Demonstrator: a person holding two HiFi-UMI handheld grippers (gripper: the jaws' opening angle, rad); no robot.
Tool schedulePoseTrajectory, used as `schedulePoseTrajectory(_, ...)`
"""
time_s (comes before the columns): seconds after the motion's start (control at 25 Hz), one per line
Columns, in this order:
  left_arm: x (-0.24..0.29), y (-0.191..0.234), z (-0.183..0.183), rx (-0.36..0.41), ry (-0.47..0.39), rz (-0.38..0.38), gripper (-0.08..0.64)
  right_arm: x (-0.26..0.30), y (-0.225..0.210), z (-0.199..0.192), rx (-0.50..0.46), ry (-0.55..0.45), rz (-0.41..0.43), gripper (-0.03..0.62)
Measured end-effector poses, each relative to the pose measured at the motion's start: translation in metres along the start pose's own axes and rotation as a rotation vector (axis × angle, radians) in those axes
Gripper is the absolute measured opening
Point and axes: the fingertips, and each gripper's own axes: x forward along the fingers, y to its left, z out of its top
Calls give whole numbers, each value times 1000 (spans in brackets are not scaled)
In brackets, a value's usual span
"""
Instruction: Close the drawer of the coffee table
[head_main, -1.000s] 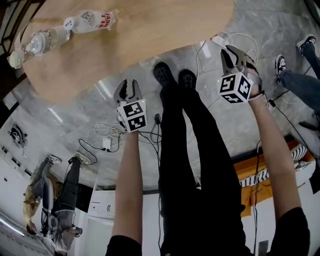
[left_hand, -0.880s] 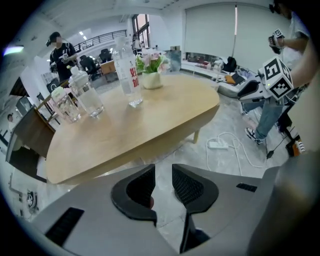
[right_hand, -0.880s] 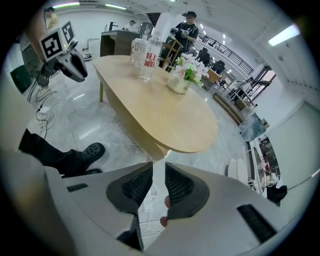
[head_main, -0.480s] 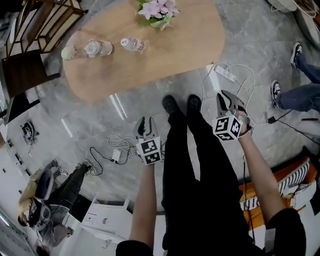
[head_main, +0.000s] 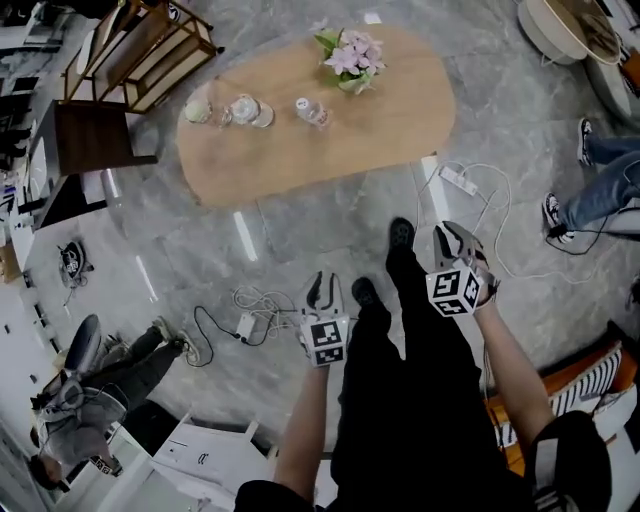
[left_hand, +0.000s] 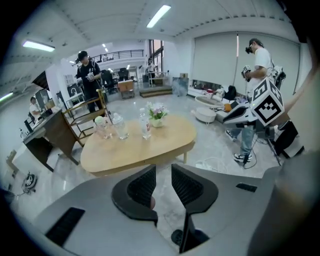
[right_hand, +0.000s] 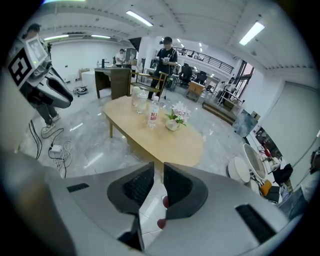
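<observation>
The left gripper (head_main: 322, 283) is hanging over the grey floor (head_main: 200, 250) at 6 o'clock in the head view; its fingers (left_hand: 141, 187) are standing a narrow way apart, with only floor showing in the gap. The right gripper (head_main: 448, 235), at 4 o'clock, is carrying fingers (right_hand: 179, 187) that have just been closing and are now standing narrower, though parted, with nothing between them; neither gripper is touching anything.

The coffee table (head_main: 330, 145), an oval wooden surface, is lying at 12 o'clock in the head view, well apart from both grippers; its drawer is not showing clearly enough in any view to place.

The head view is showing only the top of the surface, bearing a flower pot (head_main: 352, 65), a bottle (head_main: 312, 112) and glasses (head_main: 243, 110), plus the person's black-clad legs (head_main: 400, 400) and a power strip (head_main: 458, 180) on the floor. The gripper views are showing the surface from the side, with a table leg (right_hand: 111, 129); the left gripper view is catching the right gripper's marker cube (left_hand: 267, 102) at 2 o'clock; the right gripper view is catching the left one's marker cube (right_hand: 25, 60) at 10 o'clock.
</observation>
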Motion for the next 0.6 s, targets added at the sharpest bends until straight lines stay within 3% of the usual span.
schedulePoseTrajectory(0.36,-107,-5,12,-3,-228,-65,104,-119,48,57,63,-149,-96,32)
schedulePoseTrajectory(0.6,-185,0,12,-10,-354,-92,91,-202,88,85,143,-254,-114,20)
